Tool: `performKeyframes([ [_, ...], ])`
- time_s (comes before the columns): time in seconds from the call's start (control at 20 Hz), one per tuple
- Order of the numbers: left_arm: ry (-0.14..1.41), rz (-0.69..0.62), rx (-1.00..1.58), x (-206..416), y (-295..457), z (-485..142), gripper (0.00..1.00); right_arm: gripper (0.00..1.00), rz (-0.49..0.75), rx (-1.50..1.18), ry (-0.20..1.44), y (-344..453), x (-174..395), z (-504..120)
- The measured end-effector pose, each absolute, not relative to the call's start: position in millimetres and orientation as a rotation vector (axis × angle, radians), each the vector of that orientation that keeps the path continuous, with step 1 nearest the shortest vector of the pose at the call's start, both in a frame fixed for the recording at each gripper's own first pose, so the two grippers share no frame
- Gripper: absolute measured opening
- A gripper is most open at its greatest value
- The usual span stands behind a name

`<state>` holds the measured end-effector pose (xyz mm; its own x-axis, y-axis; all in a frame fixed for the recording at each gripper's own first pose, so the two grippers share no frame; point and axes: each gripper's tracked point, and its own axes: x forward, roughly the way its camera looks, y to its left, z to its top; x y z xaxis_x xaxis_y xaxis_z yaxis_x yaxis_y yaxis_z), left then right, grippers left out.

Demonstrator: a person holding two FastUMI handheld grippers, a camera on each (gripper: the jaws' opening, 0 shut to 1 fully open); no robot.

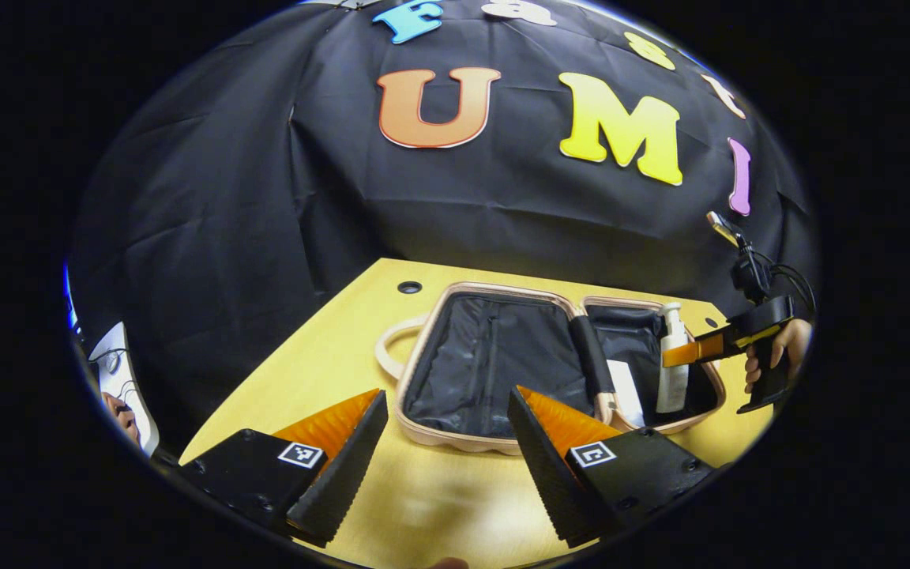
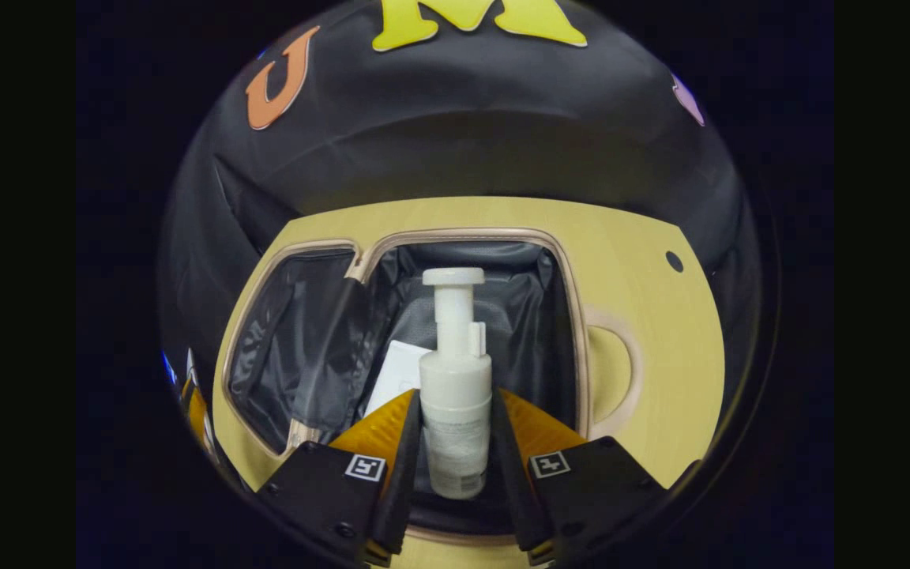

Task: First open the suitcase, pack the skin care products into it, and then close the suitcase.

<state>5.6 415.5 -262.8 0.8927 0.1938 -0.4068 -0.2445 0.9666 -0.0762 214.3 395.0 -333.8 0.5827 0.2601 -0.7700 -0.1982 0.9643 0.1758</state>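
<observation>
Right gripper view: my right gripper (image 2: 455,442) clamps the pump bottle (image 2: 455,395) over the open suitcase (image 2: 573,316); my left gripper (image 1: 447,442) hangs wide open.

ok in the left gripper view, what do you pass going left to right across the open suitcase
suitcase handle loop → empty lined half → hinge spine → flat white box → white pump bottle → right gripper → hand

Yellow wooden table (image 1: 321,340) w/ small dark holes near its far edge. An open suitcase (image 1: 494,435) lies flat on it, both halves spread, black lining up, handle at left.
</observation>
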Motion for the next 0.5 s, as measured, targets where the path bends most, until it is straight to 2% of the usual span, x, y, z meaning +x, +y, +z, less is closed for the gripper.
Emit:
performKeyframes([
  [0.3,0.334,0.291,-0.149,32.0,476.0,-248.4,0.97,0.49,0.199,0.063,1.004,394.6,213.1,-362.7],
  [0.5,0.285,0.317,-0.278,63.3,512.6,-242.6,0.96,0.49,0.175,0.079,1.025,394.2,212.5,-368.1],
])
